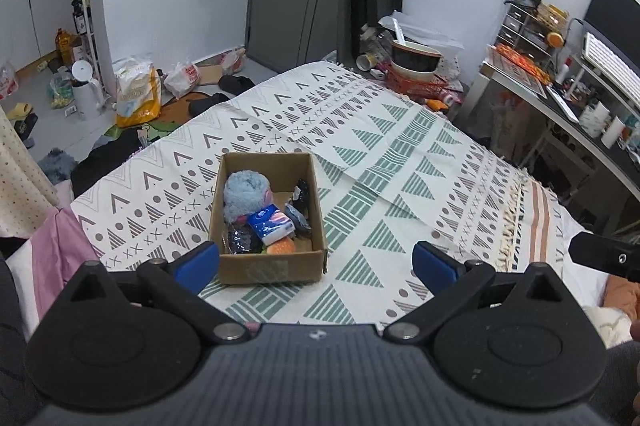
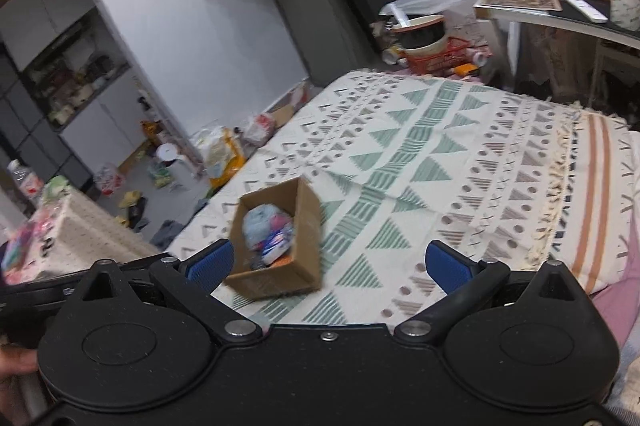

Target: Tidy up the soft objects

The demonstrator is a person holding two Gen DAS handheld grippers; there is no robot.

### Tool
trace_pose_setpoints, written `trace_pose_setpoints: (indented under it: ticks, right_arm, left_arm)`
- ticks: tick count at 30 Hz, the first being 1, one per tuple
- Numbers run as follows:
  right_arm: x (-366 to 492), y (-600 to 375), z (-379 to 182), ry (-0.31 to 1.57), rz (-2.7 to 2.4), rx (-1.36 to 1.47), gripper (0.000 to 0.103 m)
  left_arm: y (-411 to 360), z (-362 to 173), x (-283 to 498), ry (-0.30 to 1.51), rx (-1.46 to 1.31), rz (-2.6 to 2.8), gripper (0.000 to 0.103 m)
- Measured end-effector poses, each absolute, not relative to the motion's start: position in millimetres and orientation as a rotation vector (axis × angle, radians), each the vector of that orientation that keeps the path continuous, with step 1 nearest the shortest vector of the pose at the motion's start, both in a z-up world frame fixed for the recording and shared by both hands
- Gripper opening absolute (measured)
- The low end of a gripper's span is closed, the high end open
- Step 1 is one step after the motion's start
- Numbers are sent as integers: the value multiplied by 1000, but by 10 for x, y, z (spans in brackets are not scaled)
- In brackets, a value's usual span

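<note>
Both grippers hang spread wide and empty above the patterned bedspread (image 1: 400, 146): the left gripper (image 1: 316, 264) and the right gripper (image 2: 328, 264) each show blue pads far apart with nothing between them. In the left wrist view the cardboard box (image 1: 272, 268) lies at about 11 o'clock from the gripper's midpoint, its near wall just beyond the left blue pad, its long axis running away toward 12 o'clock. Inside sit a fluffy blue plush (image 1: 246, 194), a blue tissue pack (image 1: 272, 226), dark crinkled pouches (image 1: 300, 206) and an orange item (image 1: 282, 247) at the near wall. From the right wrist view, which is blurred, the same box lies at roughly 10 o'clock, turned askew. No loose soft item shows on the cloth, so the sorting looks nearly done; the left gripper seems squarer to the box and likely nearer.
</note>
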State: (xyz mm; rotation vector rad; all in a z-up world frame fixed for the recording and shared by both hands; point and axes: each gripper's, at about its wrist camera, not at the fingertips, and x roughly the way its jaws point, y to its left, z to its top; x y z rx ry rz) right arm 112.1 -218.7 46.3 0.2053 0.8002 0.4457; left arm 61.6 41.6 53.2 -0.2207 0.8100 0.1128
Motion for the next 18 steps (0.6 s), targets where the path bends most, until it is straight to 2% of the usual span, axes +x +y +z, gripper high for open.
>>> trace_pose_setpoints:
  ticks: [18]
  right_arm:
    - [682, -1974, 425, 829, 509, 91, 103]
  left_arm:
    - [399, 647, -30, 767, -211, 161, 102]
